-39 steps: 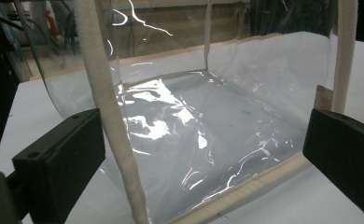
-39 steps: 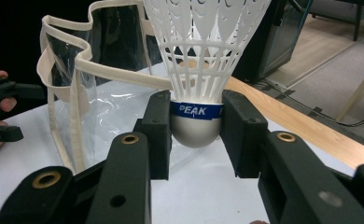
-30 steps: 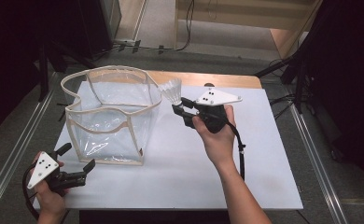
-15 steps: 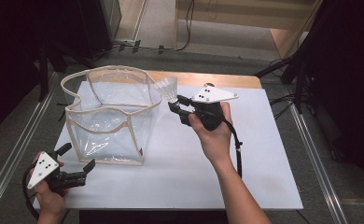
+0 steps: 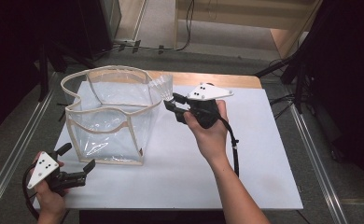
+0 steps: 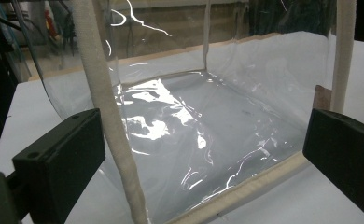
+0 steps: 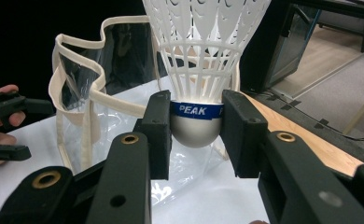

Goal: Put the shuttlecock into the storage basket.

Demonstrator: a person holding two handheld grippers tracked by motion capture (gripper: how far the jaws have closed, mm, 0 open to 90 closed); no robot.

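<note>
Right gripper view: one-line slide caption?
Right claw clamped on the grey base of a white shuttlecock, held above the table beside a clear plastic bag.

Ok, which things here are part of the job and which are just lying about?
In the job:
shuttlecock, gripped at its base by the right gripper
clear bag
left gripper, open near the bag

Lying about:
cables on the floor behind the table

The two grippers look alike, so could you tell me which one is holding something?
The right gripper: it clamps a white shuttlecock by its cork; the left gripper is open.
</note>
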